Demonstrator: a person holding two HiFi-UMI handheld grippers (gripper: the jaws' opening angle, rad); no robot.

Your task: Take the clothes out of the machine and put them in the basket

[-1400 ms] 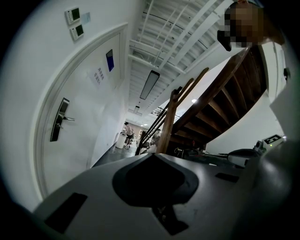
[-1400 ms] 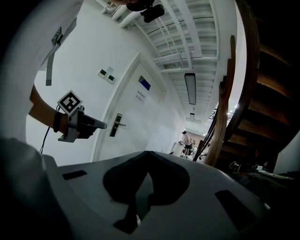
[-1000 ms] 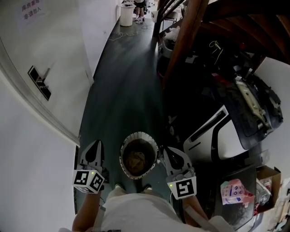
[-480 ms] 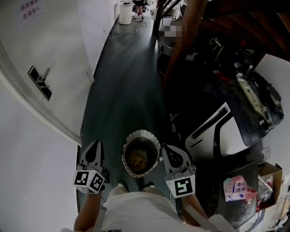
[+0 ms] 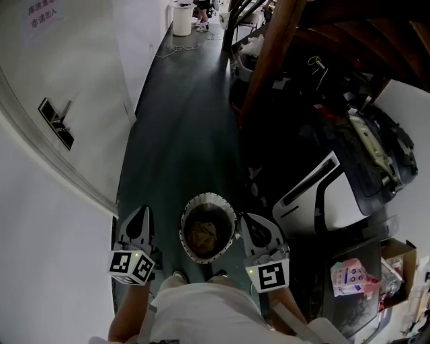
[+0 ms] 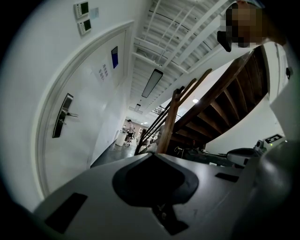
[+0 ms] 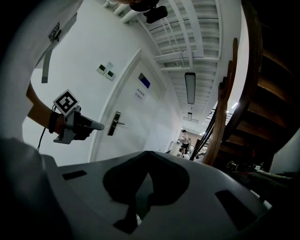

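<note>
On the dark green floor (image 5: 181, 134) by the person's feet stands a round, white-rimmed basket (image 5: 208, 196) holding a crumpled brownish garment (image 5: 203, 234). It sits between the grey left gripper (image 5: 142, 211) and the grey right gripper (image 5: 244, 219) — both clenched, tips together, nothing between them.

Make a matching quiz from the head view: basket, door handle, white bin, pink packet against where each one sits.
Things:
1. basket
2. door handle
3. white bin
4. pink packet

Places:
A. far end of the corridor
B. between the left gripper and the right gripper
C. lower right, near the cardboard box
D. on the door, left side

Pairs: 1-B, 2-D, 3-A, 4-C
</note>
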